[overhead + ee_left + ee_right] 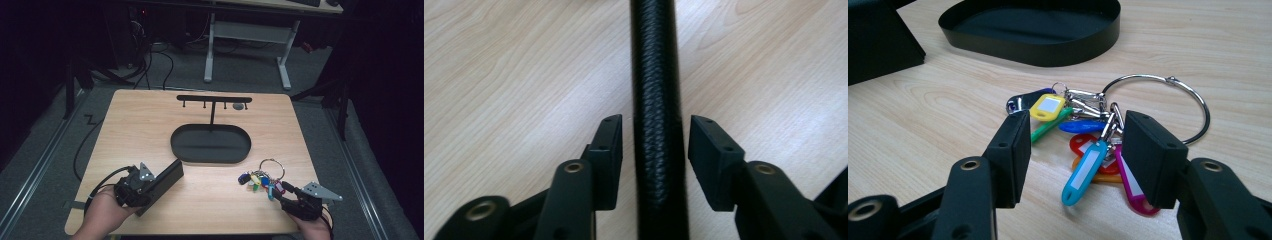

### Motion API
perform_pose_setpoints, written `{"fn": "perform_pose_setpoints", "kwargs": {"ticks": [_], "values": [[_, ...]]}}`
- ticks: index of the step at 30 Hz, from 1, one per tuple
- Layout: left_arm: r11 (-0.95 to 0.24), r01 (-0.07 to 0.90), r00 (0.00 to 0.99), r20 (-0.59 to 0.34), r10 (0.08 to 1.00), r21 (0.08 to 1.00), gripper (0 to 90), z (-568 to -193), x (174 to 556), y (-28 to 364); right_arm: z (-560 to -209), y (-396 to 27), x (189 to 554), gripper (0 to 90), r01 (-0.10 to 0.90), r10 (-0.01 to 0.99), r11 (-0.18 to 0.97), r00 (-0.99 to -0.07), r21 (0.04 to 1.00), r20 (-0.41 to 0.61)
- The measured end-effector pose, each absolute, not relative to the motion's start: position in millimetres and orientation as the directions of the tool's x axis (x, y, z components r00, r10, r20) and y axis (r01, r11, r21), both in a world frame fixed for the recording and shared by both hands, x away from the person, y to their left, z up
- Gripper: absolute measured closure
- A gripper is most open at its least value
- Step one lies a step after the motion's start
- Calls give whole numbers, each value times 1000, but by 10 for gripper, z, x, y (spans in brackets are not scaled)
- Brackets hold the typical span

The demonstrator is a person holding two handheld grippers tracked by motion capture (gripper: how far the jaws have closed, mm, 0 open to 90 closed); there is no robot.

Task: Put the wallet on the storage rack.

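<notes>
High view: the left gripper (159, 176) meets a black case (162, 184) near the table's (140, 120) front-left corner; key tags (257, 180) lie front-right, before the right gripper (281, 192). Left gripper view: jaws spread, flanking the case (656, 120) untouched. Right gripper view: jaws wide, empty, around the tags (1083, 145); a tray (1033, 27) lies beyond.

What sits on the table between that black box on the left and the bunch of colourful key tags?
Nothing: in the high view, bare wood separates the black box from the key tags.

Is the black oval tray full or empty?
Empty. The black oval tray shows only its bare dark floor in the high view; the key ring lies outside it.
</notes>
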State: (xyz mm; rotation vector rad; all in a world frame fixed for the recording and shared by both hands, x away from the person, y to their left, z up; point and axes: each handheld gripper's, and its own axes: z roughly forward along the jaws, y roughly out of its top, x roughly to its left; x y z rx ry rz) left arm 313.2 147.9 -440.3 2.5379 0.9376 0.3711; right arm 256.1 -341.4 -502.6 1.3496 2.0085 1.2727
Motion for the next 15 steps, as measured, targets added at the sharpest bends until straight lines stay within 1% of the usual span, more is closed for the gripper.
{"fn": "perform_pose_setpoints", "kwargs": {"ticks": [3, 4, 6, 15], "values": [[-690, 562, 737, 103, 668, 456, 666, -4408, 3141, 1485, -5030, -3414, 2553, 463, 513, 880, 115, -451, 850, 153], [-687, 564, 737, 96, 669, 459, 666, -4412, 3143, 1487, -5032, -3416, 2554, 463, 514, 879, 115, -451, 850, 153], [-688, 563, 744, 81, 663, 458, 711, -4410, 3146, 1490, -5032, -3416, 2553, 463, 519, 880, 107, -447, 848, 163], [-683, 548, 747, 85, 659, 483, 737, -4427, 3138, 1513, -5033, -3404, 2545, 473, 511, 880, 115, -450, 852, 152]]}}
